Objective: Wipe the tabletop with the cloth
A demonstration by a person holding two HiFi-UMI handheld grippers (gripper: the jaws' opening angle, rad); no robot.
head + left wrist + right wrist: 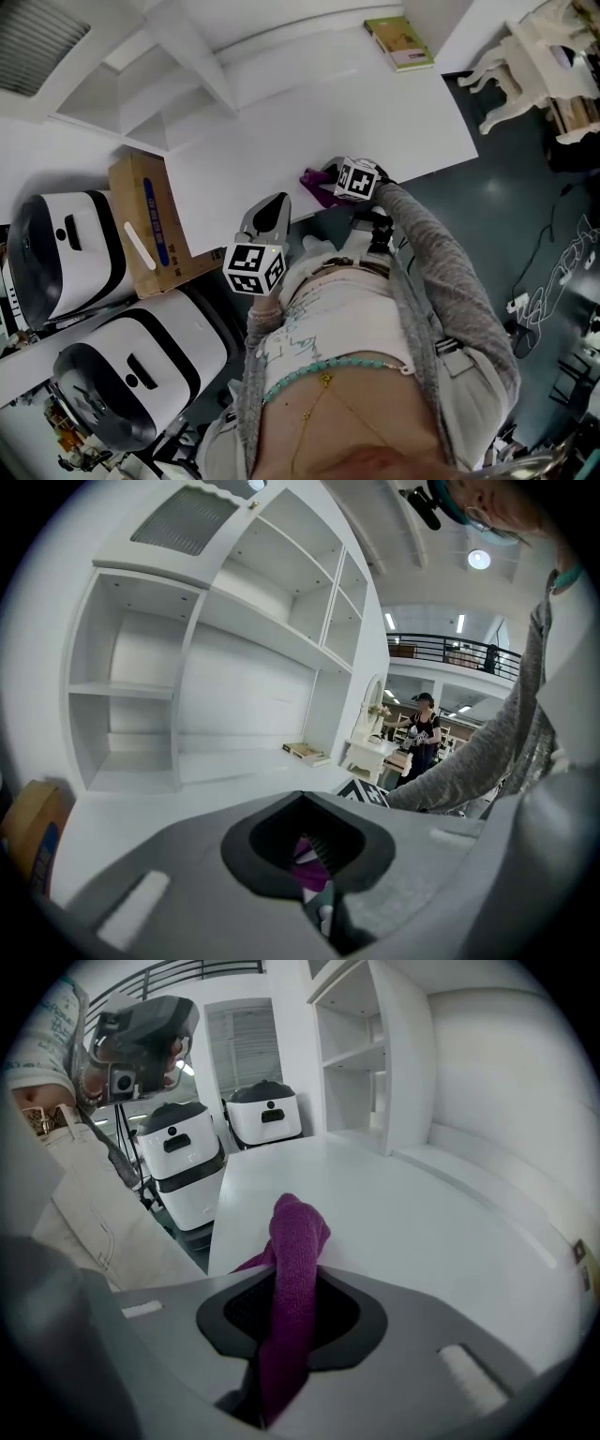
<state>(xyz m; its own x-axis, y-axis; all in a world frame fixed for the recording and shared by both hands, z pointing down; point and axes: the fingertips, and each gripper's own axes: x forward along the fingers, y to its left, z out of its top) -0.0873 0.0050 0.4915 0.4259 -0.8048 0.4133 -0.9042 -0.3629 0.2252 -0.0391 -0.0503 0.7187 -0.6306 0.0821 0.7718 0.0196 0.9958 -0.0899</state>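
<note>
Book [398,42] on white tabletop [356,122]

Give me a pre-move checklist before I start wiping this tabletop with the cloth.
1. Grip: purple knitted cloth clamped in the right hand-held gripper: ok.
2. Contact: cloth pressed flat on the white tabletop: cannot tell; its end sticks up.
3. Other hand: left hand-held gripper shut, empty, apart from the cloth: ok.
4. Path: tabletop ahead bare: ok, up to the green-covered book at the far corner.
5. Side: brown cardboard box off the tabletop: cannot tell.
</note>
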